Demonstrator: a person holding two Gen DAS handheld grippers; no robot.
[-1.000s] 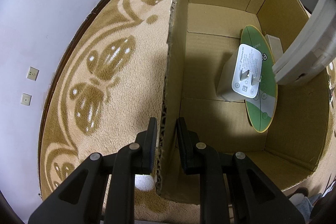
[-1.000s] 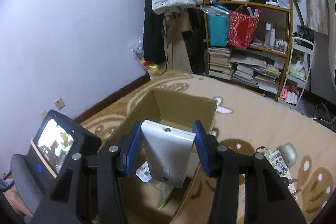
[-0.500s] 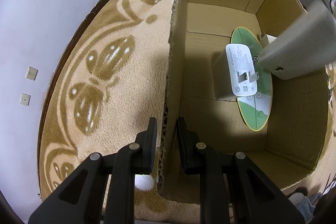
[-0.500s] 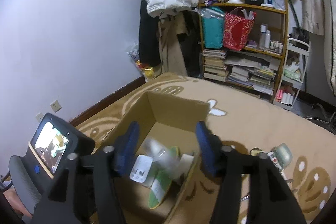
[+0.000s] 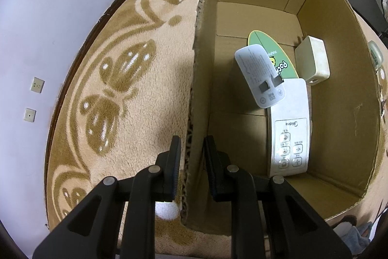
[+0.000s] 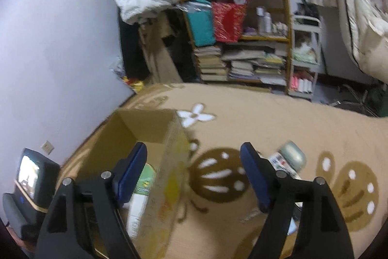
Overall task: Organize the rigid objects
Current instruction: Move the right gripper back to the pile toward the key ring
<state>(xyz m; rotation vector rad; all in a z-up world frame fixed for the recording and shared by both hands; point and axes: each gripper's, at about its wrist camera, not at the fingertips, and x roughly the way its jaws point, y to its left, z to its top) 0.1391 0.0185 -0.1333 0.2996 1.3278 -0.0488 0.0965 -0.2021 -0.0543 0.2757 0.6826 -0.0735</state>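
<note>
While the left gripper [image 5: 191, 162] pinches the brown cardboard box [image 5: 334, 64] wall, the empty, spread right gripper [image 6: 194, 176] should fetch another rug [image 6: 278, 123] item.

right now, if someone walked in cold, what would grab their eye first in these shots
The open cardboard box on the butterfly rug, its near wall straddled by the left gripper. Inside it lie a white Midea remote, a white charger with its prongs up, a green oval card and a cream adapter. The right gripper hangs open and empty beside the box.
</note>
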